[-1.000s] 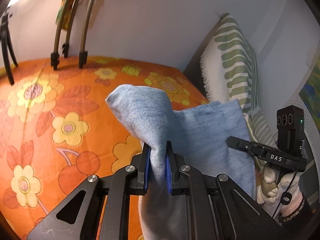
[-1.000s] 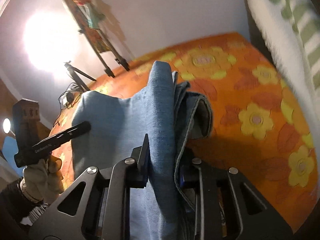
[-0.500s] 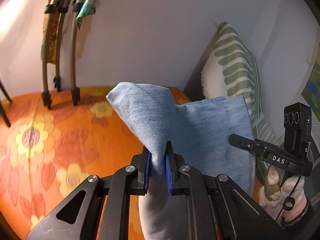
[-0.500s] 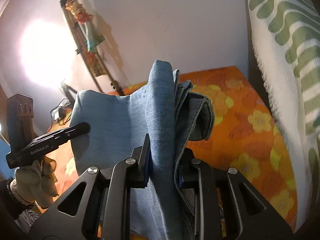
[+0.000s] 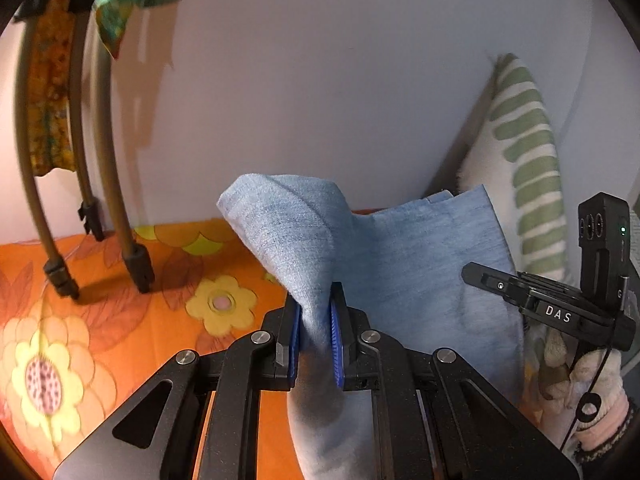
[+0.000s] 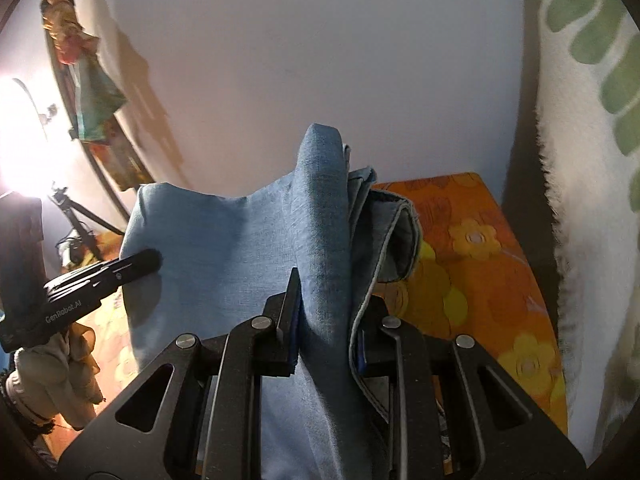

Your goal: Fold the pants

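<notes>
The light blue denim pants [image 5: 400,256] hang lifted in the air between both grippers, above the orange flowered bedspread [image 5: 100,312]. My left gripper [image 5: 314,332] is shut on one bunched corner of the pants. My right gripper [image 6: 326,320] is shut on the other end, a thick bunch of several layers with a hem edge [image 6: 400,232] folding to the right. The right gripper also shows at the right of the left wrist view [image 5: 540,304], and the left gripper at the left of the right wrist view [image 6: 100,276]. The pants' lower part is hidden below both grippers.
A white pillow with green stripes [image 5: 524,184] leans on the wall at the bed's right side, also in the right wrist view [image 6: 592,160]. Curved stand legs [image 5: 92,200] with hanging cloth rest on the bed at the far left. A tripod [image 6: 76,216] stands beyond the bed.
Both grippers have risen and tilted upward with the pants still held, so more wall and less bedspread is in view. The grips are unchanged.
</notes>
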A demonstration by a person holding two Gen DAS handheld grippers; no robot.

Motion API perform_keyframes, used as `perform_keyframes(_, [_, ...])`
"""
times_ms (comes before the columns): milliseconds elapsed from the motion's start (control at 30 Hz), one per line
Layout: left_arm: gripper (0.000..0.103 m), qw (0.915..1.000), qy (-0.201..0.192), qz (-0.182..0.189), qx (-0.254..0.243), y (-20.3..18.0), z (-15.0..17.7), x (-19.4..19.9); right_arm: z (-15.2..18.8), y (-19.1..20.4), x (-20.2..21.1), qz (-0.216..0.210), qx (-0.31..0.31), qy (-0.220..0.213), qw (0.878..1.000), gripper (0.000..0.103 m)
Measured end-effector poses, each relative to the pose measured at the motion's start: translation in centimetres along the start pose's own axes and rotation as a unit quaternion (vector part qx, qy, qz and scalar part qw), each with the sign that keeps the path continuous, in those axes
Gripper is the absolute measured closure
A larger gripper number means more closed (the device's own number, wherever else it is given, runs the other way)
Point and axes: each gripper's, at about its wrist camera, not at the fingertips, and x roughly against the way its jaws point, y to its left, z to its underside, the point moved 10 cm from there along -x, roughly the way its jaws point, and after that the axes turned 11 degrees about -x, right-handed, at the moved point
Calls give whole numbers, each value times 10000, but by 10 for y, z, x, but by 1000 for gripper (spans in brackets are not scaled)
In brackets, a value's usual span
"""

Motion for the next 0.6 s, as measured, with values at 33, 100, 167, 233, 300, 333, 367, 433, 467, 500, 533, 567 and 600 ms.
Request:
perform_keyframes(33, [92,10000,-3,-15,24,4,-2,-6,-2,-2,-6,13,-5,7,10000,82])
perform_keyframes(100, [92,10000,-8,-63,45,10,-4,-14,-5,-6,-21,62,25,26,10000,82])
perform_keyframes(167, [92,9999,18,-122,40,15,-3,-22,-5,-9,-33,91,35,56,9999,82])
perform_keyframes(233, [92,9998,56,-166,17,16,-1,-27,-3,-13,-44,176,103,96,9997,82])
perform_keyframes(300, [91,9996,122,-239,-57,18,1,-32,0,-16,-51,253,195,147,9994,81])
perform_keyframes(333, [88,9994,155,-284,-92,18,0,-34,1,-19,-54,305,194,180,9992,78])
perform_keyframes(367, [86,9990,170,-401,-129,20,0,-34,4,-21,-54,338,180,187,9991,74])
perform_keyframes(433, [84,9981,161,-583,-109,25,-3,-33,4,-30,-57,654,191,129,9976,68])
perform_keyframes(467, [84,9980,135,-617,-94,26,-5,-32,3,-34,-57,845,230,47,9961,66])
perform_keyframes(500, [84,9979,96,-630,-58,28,-8,-28,4,-36,-56,975,247,11,9949,65])
perform_keyframes(533, [84,9979,64,-648,-42,30,-10,-24,4,-39,-55,1075,248,-31,9939,64])
perform_keyframes(567, [84,9977,33,-669,-51,31,-12,-19,5,-41,-52,1102,240,-88,9936,64])
perform_keyframes(600, [84,9977,20,-677,-72,31,-13,-16,5,-42,-48,1107,208,-128,9936,64])
